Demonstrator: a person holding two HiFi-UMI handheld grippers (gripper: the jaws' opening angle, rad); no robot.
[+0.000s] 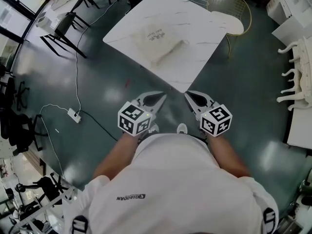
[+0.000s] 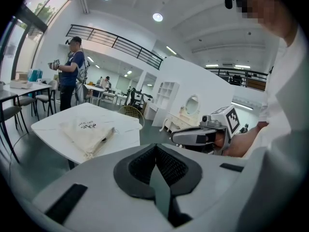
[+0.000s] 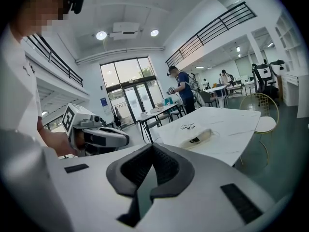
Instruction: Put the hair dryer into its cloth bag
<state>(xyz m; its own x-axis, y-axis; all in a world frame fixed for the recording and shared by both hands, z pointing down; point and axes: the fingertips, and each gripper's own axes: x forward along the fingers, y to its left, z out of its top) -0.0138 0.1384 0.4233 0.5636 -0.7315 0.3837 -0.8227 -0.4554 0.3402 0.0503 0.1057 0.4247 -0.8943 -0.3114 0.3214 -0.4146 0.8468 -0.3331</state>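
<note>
A cream cloth bag [image 1: 161,44] with dark print lies bulging on the white marble table [image 1: 204,38]. In the left gripper view the bag [image 2: 87,132] has a small dark part at its mouth, and the right gripper view shows the same bag [image 3: 198,137]. I cannot tell whether the hair dryer is inside. Both grippers hang over the floor, short of the table's near corner. My left gripper [image 1: 161,95] is shut with nothing in it, as its own view [image 2: 155,147] shows. My right gripper [image 1: 187,94] is also shut and empty [image 3: 153,147].
A gold wire chair [image 1: 233,6] stands at the table's far right side. A power strip with cables [image 1: 74,115] lies on the floor to the left. Black chairs [image 1: 63,30] and another table are at the far left, and white furniture [image 1: 297,77] stands at the right. A person [image 2: 71,71] stands by the far tables.
</note>
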